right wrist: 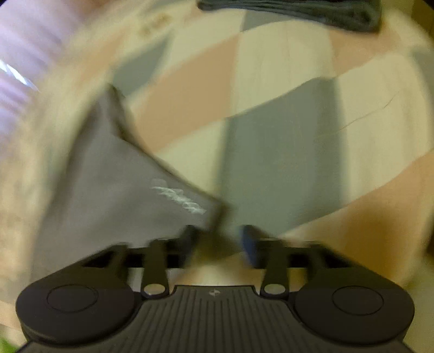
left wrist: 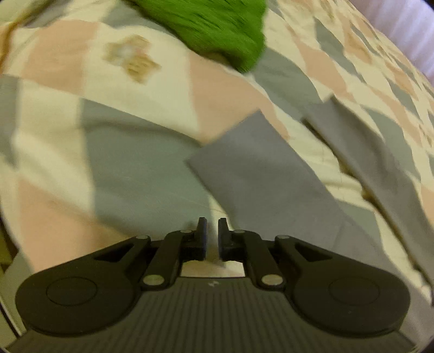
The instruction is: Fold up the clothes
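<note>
The grey garment (left wrist: 260,173) lies spread on the bed's patchwork quilt (left wrist: 135,141) of cream, pink and grey patches, its two long sections stretching away from the left gripper (left wrist: 212,230). That gripper hovers over it with a narrow gap between its fingers, grasping nothing. A green cloth (left wrist: 214,27) sits farther back. The right gripper (right wrist: 219,239) is released, fingers wide apart, just at the garment's corner (right wrist: 114,184), where a white printed logo (right wrist: 179,199) is too blurred to read. A dark folded item (right wrist: 293,10) lies beyond.
</note>
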{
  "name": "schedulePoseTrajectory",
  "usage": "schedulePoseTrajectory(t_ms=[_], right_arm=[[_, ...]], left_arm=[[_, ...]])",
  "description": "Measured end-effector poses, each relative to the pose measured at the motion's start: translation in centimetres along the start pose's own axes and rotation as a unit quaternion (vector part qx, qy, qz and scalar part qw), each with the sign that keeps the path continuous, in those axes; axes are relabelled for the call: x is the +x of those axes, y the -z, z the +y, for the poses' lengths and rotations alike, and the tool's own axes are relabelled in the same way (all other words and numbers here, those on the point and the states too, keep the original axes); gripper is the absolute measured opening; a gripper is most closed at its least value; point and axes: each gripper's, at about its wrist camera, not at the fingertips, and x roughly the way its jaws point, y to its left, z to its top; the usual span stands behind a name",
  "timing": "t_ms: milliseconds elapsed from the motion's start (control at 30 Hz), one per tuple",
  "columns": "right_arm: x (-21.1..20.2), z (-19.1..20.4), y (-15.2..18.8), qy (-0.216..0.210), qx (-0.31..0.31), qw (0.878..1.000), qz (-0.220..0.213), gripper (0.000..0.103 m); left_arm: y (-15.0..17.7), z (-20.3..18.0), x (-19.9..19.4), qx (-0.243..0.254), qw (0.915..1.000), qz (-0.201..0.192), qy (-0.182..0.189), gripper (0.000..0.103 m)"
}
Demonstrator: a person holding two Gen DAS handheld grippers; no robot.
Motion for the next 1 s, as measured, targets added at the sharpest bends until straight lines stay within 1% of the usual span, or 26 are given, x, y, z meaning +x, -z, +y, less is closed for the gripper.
schedulePoseTrajectory(t_ms=[33, 67, 100, 133, 167, 200, 233, 267, 300, 333, 367, 400, 433, 500, 533, 567, 633, 667, 733, 767, 800, 833, 867, 900, 967, 1000], right_arm=[[-0.8, 0.9, -0.4, 0.022, -0.023, 0.999, -0.022, 0.052], [-1.7, 1.7, -0.8, 0.043, -0.046, 0.997, -0.044, 0.053], [-2.4, 3.2, -1.1, 0.044, -0.081, 0.993, -0.071, 0.053], [-3.2, 4.8, -1.4, 0.045, -0.118, 0.987, -0.096, 0.053], [-3.4, 7.5, -1.1, 0.038, -0.185, 0.975, -0.114, 0.053], [-3.7, 10.2, -0.9, 0.031, -0.251, 0.959, -0.132, 0.053], [-3.4, 12.7, -0.4, 0.023, -0.312, 0.94, -0.136, 0.052], [-2.8, 15.8, 0.7, 0.016, -0.387, 0.911, -0.14, 0.052], [-2.1, 18.4, 1.8, 0.008, -0.448, 0.882, -0.145, 0.052], [-1.4, 20.9, 3.3, -0.005, -0.504, 0.851, -0.146, 0.05], [-0.5, 23.1, 4.7, -0.02, -0.548, 0.824, -0.146, 0.05], [0.4, 25.4, 6.0, -0.035, -0.589, 0.794, -0.146, 0.05], [1.0, 27.5, 7.8, -0.059, -0.628, 0.763, -0.143, 0.05], [1.7, 30.3, 11.2, -0.09, -0.686, 0.707, -0.149, 0.05], [2.3, 31.5, 13.2, -0.097, -0.717, 0.673, -0.149, 0.05], [3.0, 32.5, 14.8, -0.098, -0.746, 0.642, -0.149, 0.047], [4.5, 34.3, 18.2, -0.098, -0.798, 0.576, -0.147, 0.046], [5.3, 34.7, 19.1, -0.094, -0.812, 0.555, -0.156, 0.046], [6.8, 35.5, 21.0, -0.086, -0.837, 0.51, -0.175, 0.046], [7.4, 36.0, 21.7, -0.086, -0.844, 0.497, -0.182, 0.046], [7.8, 36.3, 22.0, -0.089, -0.849, 0.487, -0.183, 0.046], [8.1, 36.6, 22.3, -0.092, -0.854, 0.478, -0.184, 0.041], [8.4, 37.2, 22.5, -0.097, -0.86, 0.47, -0.171, 0.018], [8.8, 37.7, 22.6, -0.102, -0.866, 0.464, -0.159, 0.0], [7.9, 39.4, 21.4, -0.134, -0.848, 0.495, -0.135, 0.0], [7.5, 40.2, 20.8, -0.15, -0.838, 0.51, -0.124, 0.0]], left_arm=[[-0.2, 0.2, -1.1, -0.007, 1.0, -0.005, 0.0, 0.008], [-0.6, -0.1, -2.1, -0.009, 0.9998, -0.014, 0.015, 0.009], [-1.2, -0.7, -2.9, -0.012, 0.9991, -0.018, 0.036, 0.013], [-1.8, -1.7, -3.1, -0.013, 0.9983, -0.021, 0.054, 0.015], [-2.4, -2.9, -2.9, -0.013, 0.9972, -0.021, 0.07, 0.017], [-3.2, -4.4, -2.1, -0.013, 0.9956, -0.018, 0.092, 0.02], [-3.9, -6.0, -1.3, -0.013, 0.9935, -0.014, 0.112, 0.021], [-4.4, -7.5, -0.2, -0.014, 0.9917, -0.009, 0.127, 0.022], [-4.8, -9.0, 1.0, -0.015, 0.9899, -0.004, 0.141, 0.022], [-5.0, -10.3, 2.2, -0.014, 0.9891, -0.002, 0.147, 0.022], [-5.2, -11.4, 3.4, -0.015, 0.9889, -0.001, 0.148, 0.022], [-5.5, -12.2, 4.7, -0.019, 0.9891, 0.003, 0.146, 0.022], [-5.8, -12.9, 5.9, -0.022, 0.9894, 0.006, 0.144, 0.022], [-6.2, -13.9, 8.0, -0.027, 0.9905, 0.016, 0.134, 0.022], [-6.3, -14.1, 8.8, -0.028, 0.9901, 0.016, 0.136, 0.022], [-6.4, -14.1, 9.3, -0.031, 0.9901, 0.018, 0.135, 0.024], [-6.8, -14.4, 10.3, -0.03, 0.99, 0.02, 0.136, 0.027], [-7.0, -14.5, 10.8, -0.029, 0.9901, 0.02, 0.136, 0.03], [-7.4, -14.6, 11.7, -0.021, 0.9904, 0.016, 0.136, 0.031], [-7.6, -14.9, 12.3, -0.015, 0.9904, 0.02, 0.136, 0.03], [-7.8, -15.2, 12.8, -0.005, 0.9908, 0.025, 0.133, 0.026], [-7.9, -15.6, 13.1, 0.009, 0.9909, 0.027, 0.132, 0.018], [-8.0, -15.9, 13.2, 0.022, 0.9906, 0.029, 0.132, 0.0], [-8.2, -16.1, 12.8, 0.028, 0.9896, 0.027, 0.138, 0.0], [-9.0, -16.6, 11.4, 0.037, 0.986, 0.014, 0.162, 0.0], [-9.8, -17.1, 10.2, 0.044, 0.9826, -0.001, 0.18, 0.0]])
